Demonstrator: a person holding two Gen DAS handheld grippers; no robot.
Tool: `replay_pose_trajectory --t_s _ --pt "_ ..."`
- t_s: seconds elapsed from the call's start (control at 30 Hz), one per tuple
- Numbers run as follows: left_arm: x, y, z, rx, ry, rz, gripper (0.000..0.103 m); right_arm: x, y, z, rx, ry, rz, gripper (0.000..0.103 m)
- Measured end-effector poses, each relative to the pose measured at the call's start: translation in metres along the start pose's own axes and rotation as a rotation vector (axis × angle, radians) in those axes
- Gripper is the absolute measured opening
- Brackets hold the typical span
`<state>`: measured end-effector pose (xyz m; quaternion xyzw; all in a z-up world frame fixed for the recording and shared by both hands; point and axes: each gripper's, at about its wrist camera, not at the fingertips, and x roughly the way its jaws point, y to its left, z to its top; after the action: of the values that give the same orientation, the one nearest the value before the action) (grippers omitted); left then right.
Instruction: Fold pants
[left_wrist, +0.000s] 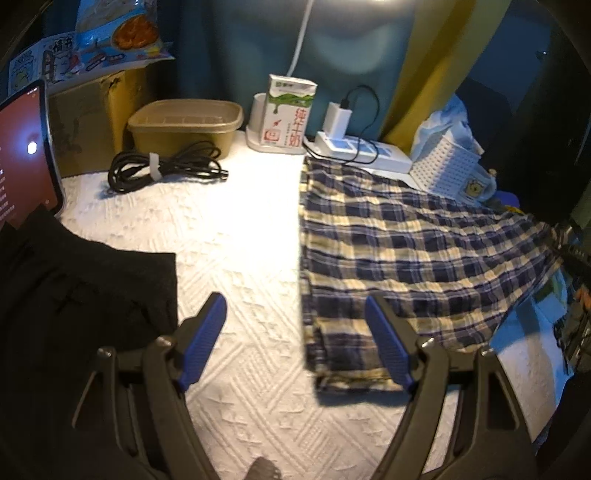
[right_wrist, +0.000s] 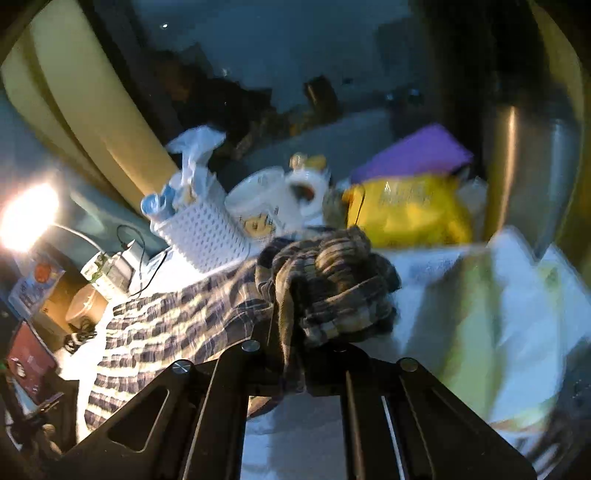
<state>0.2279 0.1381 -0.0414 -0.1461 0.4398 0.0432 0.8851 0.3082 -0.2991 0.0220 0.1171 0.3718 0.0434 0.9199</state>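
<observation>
left wrist view: our left gripper (left_wrist: 295, 332) hangs spread wide, holding nothing, over the white cloth (left_wrist: 229, 236). pants (left_wrist: 399, 251) lie flat, long axis running from us toward the power strip (left_wrist: 369, 153). right gripper (right_wrist: 291, 332) is clamped on a bunched end of the pants (right_wrist: 332, 280), lifted. milk carton (left_wrist: 288, 114) at back.

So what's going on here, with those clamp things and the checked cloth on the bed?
A person is folding a pair of checked pants on a white bedspread, using a hand-held tool in each hand. The right tool is shut on a bunched end of the pants and holds it up off the bed. The left tool is open above the bedspread near the other end, gripping nothing. A black garment lies to the side.
</observation>
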Motion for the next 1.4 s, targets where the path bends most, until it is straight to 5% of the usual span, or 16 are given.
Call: replay_pose_trajectory --t_s 0.27,0.4,0.53,0.73,0.8,0.93,1.03,1.2,1.4 --pt "0.000 0.009 -0.007 -0.007 0.005 -0.041 0.078 -0.025 0.105 0.017 -0.266 -0.082 0.006 0.008" --pt "-0.003 0.021 -0.005 -0.008 -0.005 -0.052 0.078 -0.016 0.180 0.008 -0.369 -0.063 0.135 0.008" --pt "-0.006 0.033 -0.003 0.003 -0.009 -0.042 0.078 0.021 0.247 -0.021 -0.468 0.035 0.231 0.008" --pt "-0.003 0.048 -0.002 0.034 0.013 0.004 0.078 0.095 0.301 -0.093 -0.550 0.301 0.295 0.011" --pt "-0.001 0.052 -0.002 0.032 0.020 0.014 0.078 0.110 0.308 -0.115 -0.594 0.372 0.284 0.019" --pt "0.001 0.051 0.001 0.032 0.021 0.004 0.078 0.099 0.300 -0.117 -0.588 0.352 0.338 0.051" --pt "0.003 0.044 0.007 0.031 0.023 -0.037 0.078 0.082 0.282 -0.106 -0.568 0.328 0.381 0.065" --pt "-0.001 0.021 0.027 0.052 -0.007 -0.106 0.078 0.049 0.256 -0.089 -0.536 0.263 0.440 0.068" --pt "0.015 -0.021 0.058 0.148 -0.022 -0.201 0.078 0.063 0.208 -0.055 -0.470 0.220 0.304 0.068"
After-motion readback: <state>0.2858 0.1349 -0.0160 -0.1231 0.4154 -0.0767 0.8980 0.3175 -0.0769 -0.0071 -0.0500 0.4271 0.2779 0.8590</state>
